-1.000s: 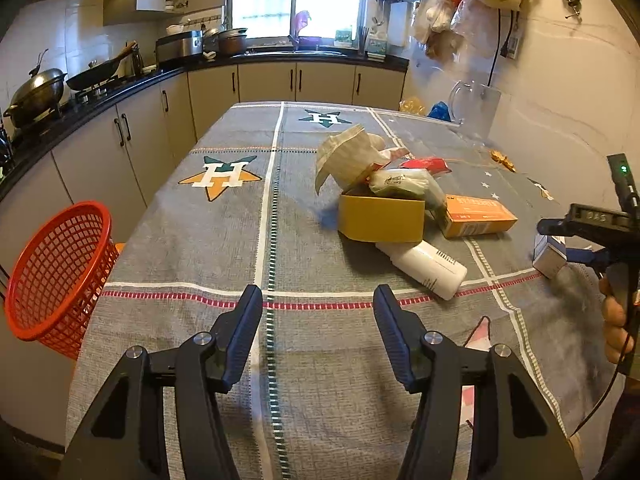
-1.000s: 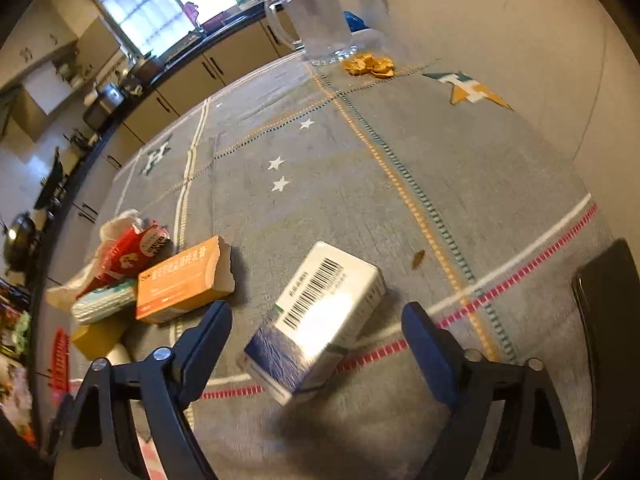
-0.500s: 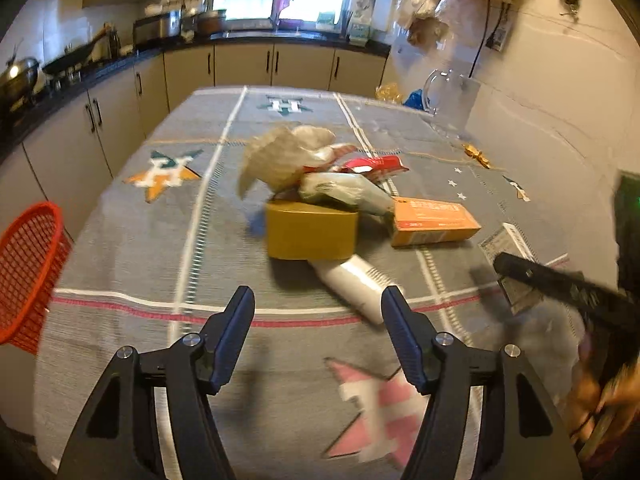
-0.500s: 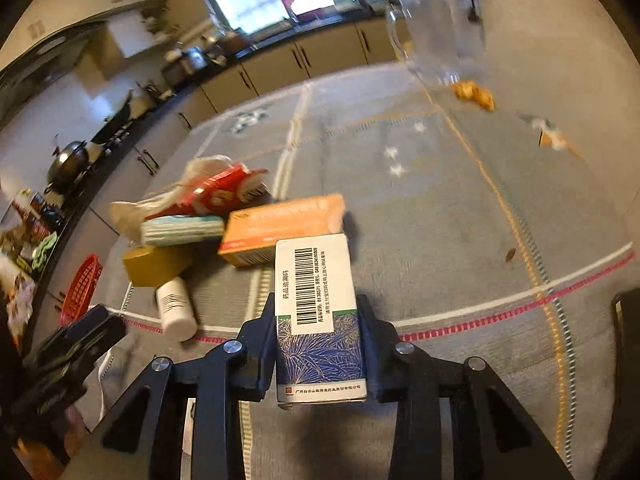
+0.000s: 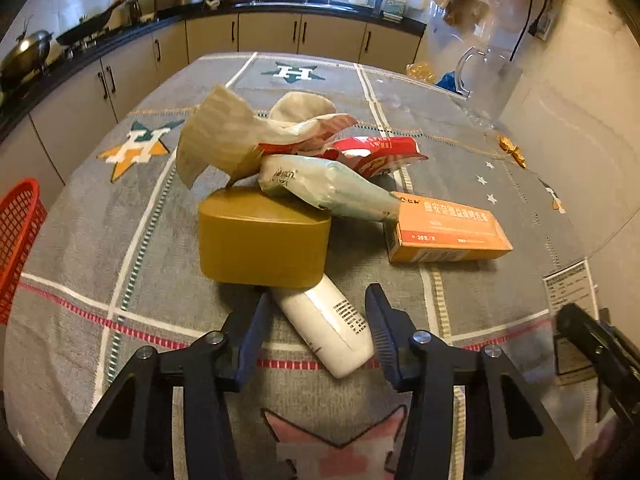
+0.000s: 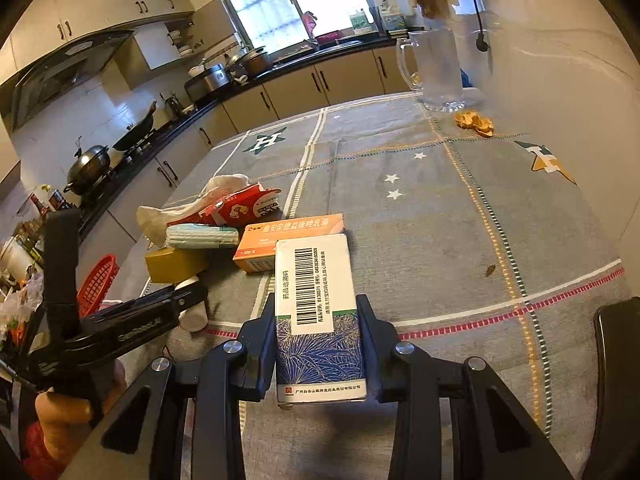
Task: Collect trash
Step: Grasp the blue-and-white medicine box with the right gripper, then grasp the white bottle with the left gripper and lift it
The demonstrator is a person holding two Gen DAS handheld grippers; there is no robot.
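Trash lay heaped on the grey tablecloth (image 5: pixel 120 216) just ahead of the left gripper (image 5: pixel 316 320): a white bottle (image 5: pixel 324 324) on its side ran between the two fingers, its far end tucked under a mustard-yellow box (image 5: pixel 260 236). The jaws had just been closing around that bottle, though a gap showed on each side — whether the pads pressed it I could not tell. Beyond the yellow box sat a pale green packet (image 5: pixel 324 188), a red wrapper (image 5: pixel 376 156) and crumpled paper (image 5: pixel 224 136); to the right of these lay an orange carton (image 5: pixel 444 232). A red basket (image 5: pixel 16 236) stood off the table edge, far to the gripper's left. The right gripper (image 6: pixel 318 340) was clamped on a white-and-blue medicine box (image 6: pixel 316 312), barcode up, both pads flat against its long sides — the box appeared lifted clear of the cloth. Well beyond it, near the wall, stood a glass pitcher (image 6: pixel 436 68) with orange peel (image 6: pixel 474 122) beside it.
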